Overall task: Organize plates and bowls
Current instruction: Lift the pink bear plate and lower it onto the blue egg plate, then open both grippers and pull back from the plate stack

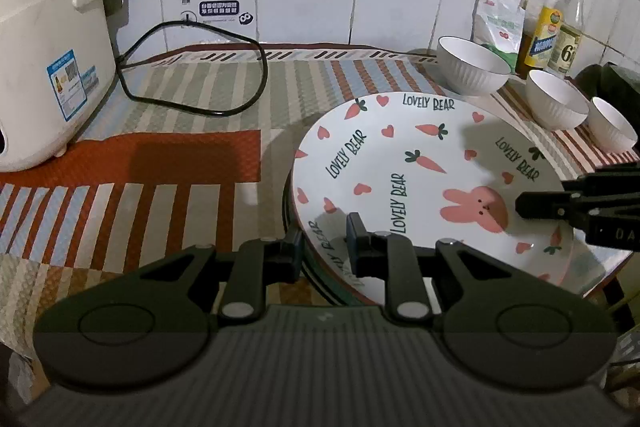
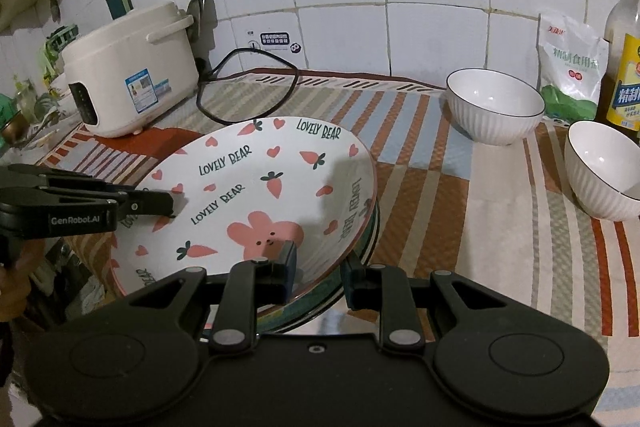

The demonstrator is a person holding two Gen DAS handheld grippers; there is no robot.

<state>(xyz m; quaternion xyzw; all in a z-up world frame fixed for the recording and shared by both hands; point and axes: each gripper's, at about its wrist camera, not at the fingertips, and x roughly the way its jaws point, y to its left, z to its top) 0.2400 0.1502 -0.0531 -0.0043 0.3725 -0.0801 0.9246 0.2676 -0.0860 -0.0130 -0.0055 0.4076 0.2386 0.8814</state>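
A white "Lovely Bear" plate (image 1: 400,163) with pink rabbit, hearts and carrots lies on top of a stack of plates; it also shows in the right wrist view (image 2: 272,187). My left gripper (image 1: 326,241) straddles its left rim, one finger inside and one outside. My right gripper (image 2: 320,269) straddles its right rim the same way, and shows from the side in the left wrist view (image 1: 520,205). The jaws look closed on the rim. Three white ribbed bowls (image 1: 472,67) (image 1: 556,99) (image 1: 612,125) stand at the back right.
A white rice cooker (image 1: 48,79) stands at the left with its black cord (image 1: 192,67) looped on the striped mat (image 1: 180,147). Oil bottles (image 1: 548,19) and a salt bag (image 1: 498,23) stand by the tiled wall. The counter edge runs behind the plate stack's right side.
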